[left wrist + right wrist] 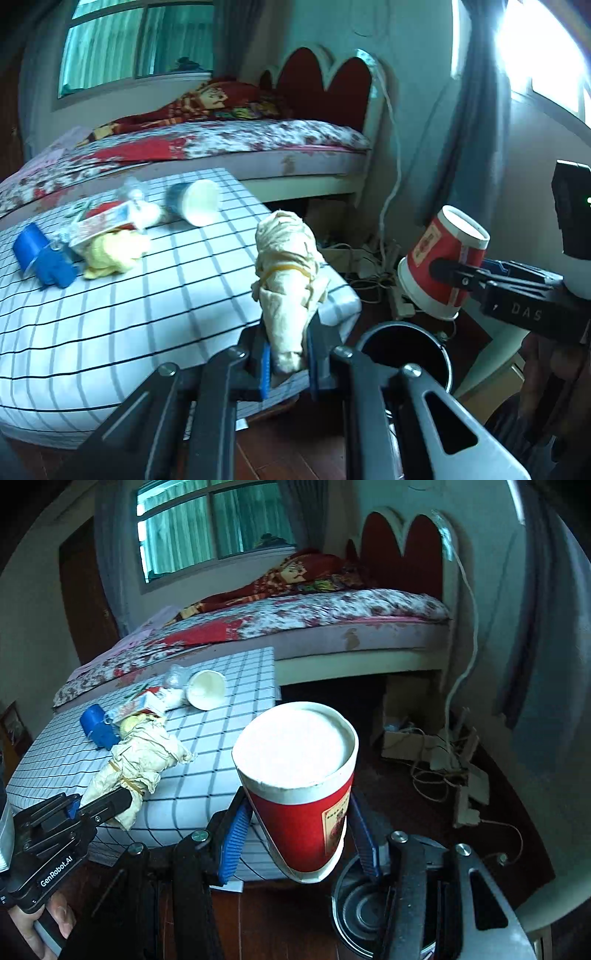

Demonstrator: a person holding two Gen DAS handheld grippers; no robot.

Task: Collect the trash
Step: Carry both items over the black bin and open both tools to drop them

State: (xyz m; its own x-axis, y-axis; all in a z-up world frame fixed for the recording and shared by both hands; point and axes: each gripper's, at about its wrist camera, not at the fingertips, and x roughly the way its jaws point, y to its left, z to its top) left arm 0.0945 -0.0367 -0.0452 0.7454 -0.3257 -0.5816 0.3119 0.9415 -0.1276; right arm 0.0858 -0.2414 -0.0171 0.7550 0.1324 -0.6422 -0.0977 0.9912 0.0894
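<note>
Red and white, the paper cup [299, 786] sits squeezed between the blue pads [234, 843] of the right gripper [295, 845]. The cup's long way runs up and away from the gripper, a bit tilted, with its wide white mouth pointing up and forward and its small bottom down by the pads. In the left view the same cup [443, 262] hangs in the air over the floor, mouth up and to the right, just above the dark round bin [402, 350].

The left gripper [288, 363] is clenched tight on a cream paper wad [288, 280] tied with a yellow rubber band [284, 268]. The wad is long. One end is pinched between the blue pads [265, 369] and the other end sticks up and away, over the near corner of the table [110, 314]. From the right view the wad [136, 764] leans up and to the right from the left gripper [123, 805].

The table wears a white cloth with dark squares. More trash lies on it: a blue thing [40, 254], a yellow wad [114, 254], a flat packet [103, 221] and a tipped cup [195, 202] with its mouth facing this way. A bed [221, 144] stands behind the table
</note>
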